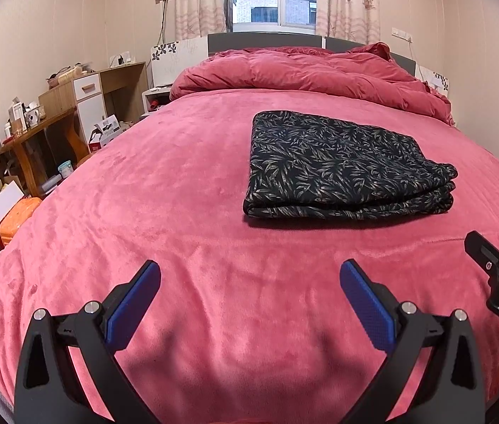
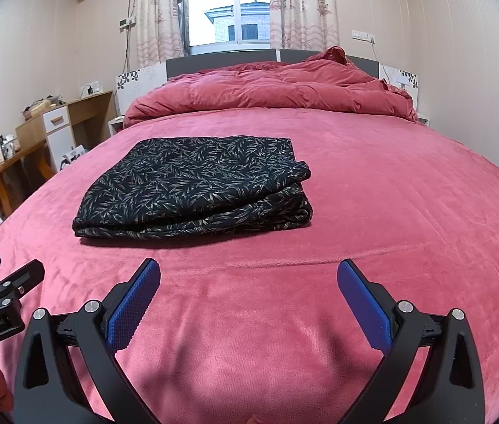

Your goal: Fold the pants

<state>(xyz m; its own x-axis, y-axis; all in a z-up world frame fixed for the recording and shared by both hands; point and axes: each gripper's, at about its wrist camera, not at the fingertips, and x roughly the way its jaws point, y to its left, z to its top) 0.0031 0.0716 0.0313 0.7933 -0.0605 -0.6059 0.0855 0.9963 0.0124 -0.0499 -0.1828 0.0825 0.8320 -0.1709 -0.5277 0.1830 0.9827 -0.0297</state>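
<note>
Mid-bed: pants [image 2: 192,187] lie folded in a flat stack, clear of every edge.
Left hand-held gripper [image 1: 249,296]: released, empty, near foot edge.
Right hand-held gripper [image 2: 248,296]: same, backed off; fold looks complete.

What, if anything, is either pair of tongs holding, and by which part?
Nothing is held. The left tongs and right tongs are both open above the pink blanket, short of the folded pants.
</note>
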